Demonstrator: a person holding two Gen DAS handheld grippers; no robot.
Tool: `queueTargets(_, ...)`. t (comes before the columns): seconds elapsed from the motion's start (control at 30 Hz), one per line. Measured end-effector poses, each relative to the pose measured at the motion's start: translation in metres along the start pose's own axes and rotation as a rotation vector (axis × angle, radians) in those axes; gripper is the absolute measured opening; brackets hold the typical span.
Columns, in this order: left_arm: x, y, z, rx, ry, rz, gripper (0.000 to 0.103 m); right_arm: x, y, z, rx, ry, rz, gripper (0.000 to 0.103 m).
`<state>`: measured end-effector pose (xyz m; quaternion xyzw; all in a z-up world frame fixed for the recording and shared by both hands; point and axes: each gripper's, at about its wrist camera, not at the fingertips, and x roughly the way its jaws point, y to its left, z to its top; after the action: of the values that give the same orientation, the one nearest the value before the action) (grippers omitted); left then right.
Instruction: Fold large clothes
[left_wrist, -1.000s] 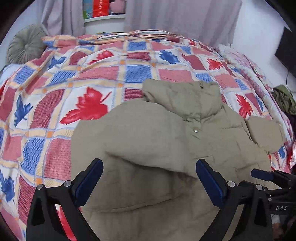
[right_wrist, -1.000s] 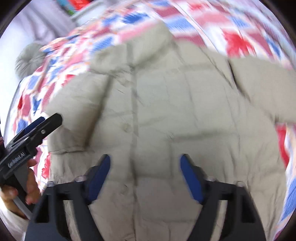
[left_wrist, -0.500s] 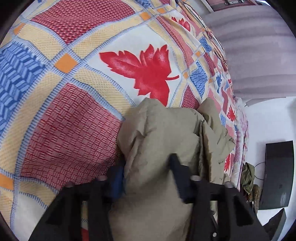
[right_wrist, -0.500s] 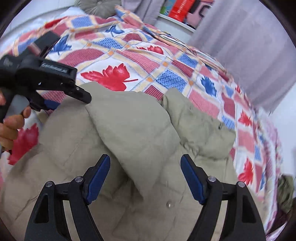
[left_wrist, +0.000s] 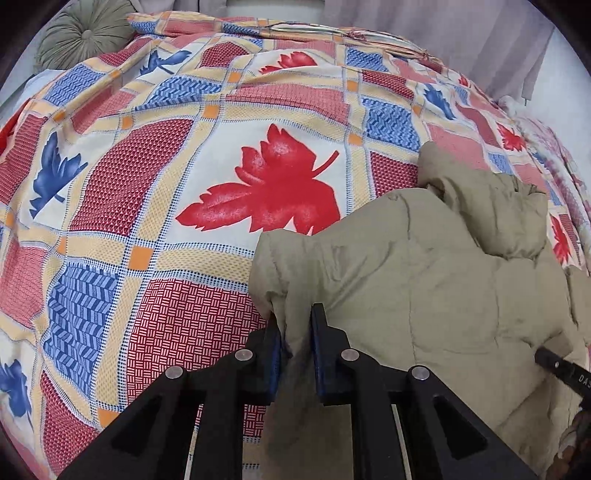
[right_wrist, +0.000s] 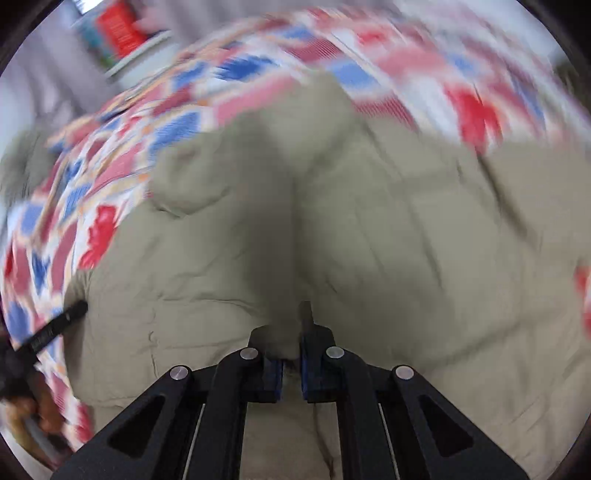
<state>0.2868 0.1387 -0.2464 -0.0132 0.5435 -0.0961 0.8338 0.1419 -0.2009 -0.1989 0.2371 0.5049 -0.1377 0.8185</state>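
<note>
A khaki padded jacket (left_wrist: 424, 280) lies on a bed with a patchwork leaf quilt (left_wrist: 184, 184). My left gripper (left_wrist: 295, 332) is shut on the jacket's left edge, a fold of fabric pinched between its blue pads. In the blurred right wrist view the jacket (right_wrist: 388, 240) fills the middle, and my right gripper (right_wrist: 291, 354) is shut on a ridge of its fabric. The left gripper's tip (right_wrist: 62, 321) shows at that view's left, and the right gripper's tip (left_wrist: 557, 365) at the left wrist view's right edge.
A round green cushion (left_wrist: 81, 33) lies at the bed's far left corner. Grey curtains (left_wrist: 480, 37) hang behind the bed. A white shelf with red items (right_wrist: 122, 40) stands beyond it. The quilt spreads left of the jacket.
Both grippers were open a second ago; the left then closed on the jacket's edge, and the right has now closed on the jacket's fabric. The right view is swinging.
</note>
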Motion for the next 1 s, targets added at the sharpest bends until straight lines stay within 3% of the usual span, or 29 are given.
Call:
queueTargets(0.07,-0.001,0.001,-0.001,-0.027,-0.003,0.028,0.017,0.015,-0.025,-0.007,0.111,0.051,0.069,0.007)
queueTargets(0.1,-0.001,0.000,0.000,-0.037,-0.003,0.042,0.026,0.017,-0.031,-0.009,0.139,0.055,0.102,0.007)
queueTargets(0.13,-0.003,0.002,0.001,-0.047,-0.009,0.075,0.043,0.016,-0.035,-0.009,0.158,0.056,0.122,0.008)
queueTargets(0.2,-0.015,0.007,0.004,-0.067,-0.051,0.148,0.063,0.012,-0.038,-0.008,0.160,0.068,0.121,0.013)
queueTargets(0.33,-0.040,0.027,0.006,-0.098,-0.063,0.117,0.063,-0.013,-0.051,-0.007,0.139,0.082,0.114,0.025)
queueTargets(0.43,-0.059,0.034,-0.004,-0.109,-0.053,0.076,0.063,-0.037,-0.068,-0.016,0.135,0.064,0.046,0.037)
queueTargets(0.53,-0.072,0.024,-0.019,-0.081,-0.050,0.005,0.063,-0.054,-0.081,-0.015,0.126,0.029,0.019,0.037)
queueTargets(0.67,-0.060,0.001,-0.039,-0.107,0.008,-0.106,0.063,-0.061,-0.064,0.000,-0.012,-0.037,0.012,0.022)
queueTargets(0.8,-0.025,-0.008,-0.056,-0.128,0.051,-0.016,0.063,-0.033,-0.042,0.011,-0.126,-0.011,0.015,0.022)
queueTargets(1.0,-0.010,0.008,-0.067,-0.208,0.084,-0.043,0.063,0.002,-0.055,0.001,-0.116,0.056,-0.004,0.018)
